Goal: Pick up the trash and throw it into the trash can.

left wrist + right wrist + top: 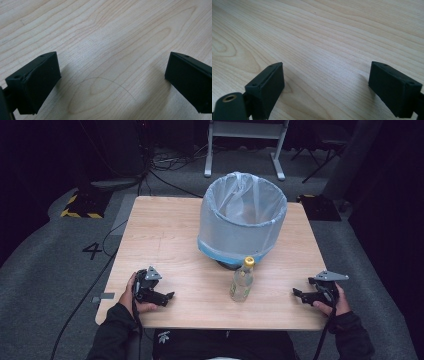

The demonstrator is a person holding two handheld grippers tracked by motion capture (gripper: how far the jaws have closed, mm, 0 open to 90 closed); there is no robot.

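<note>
Work appears not yet begun. The bottle (242,281), yellow-capped and upright, stands near the front middle of the surface (165,235), just before the bin (243,220), which is lined with a pale bag and sits toward the far side; bottle and bin look close but whether they touch cannot be told. Judging by the layout, the bottle is meant for the bin, and both the pick-up and the drop remain to be done. The left tongs (167,296) rest low at the front left corner, well apart from the bottle, jaws spread wide with nothing but bare wood between them in the left gripper view. The right tongs (298,294) sit at the front right edge, likewise wide open and empty, touching no object.
</note>
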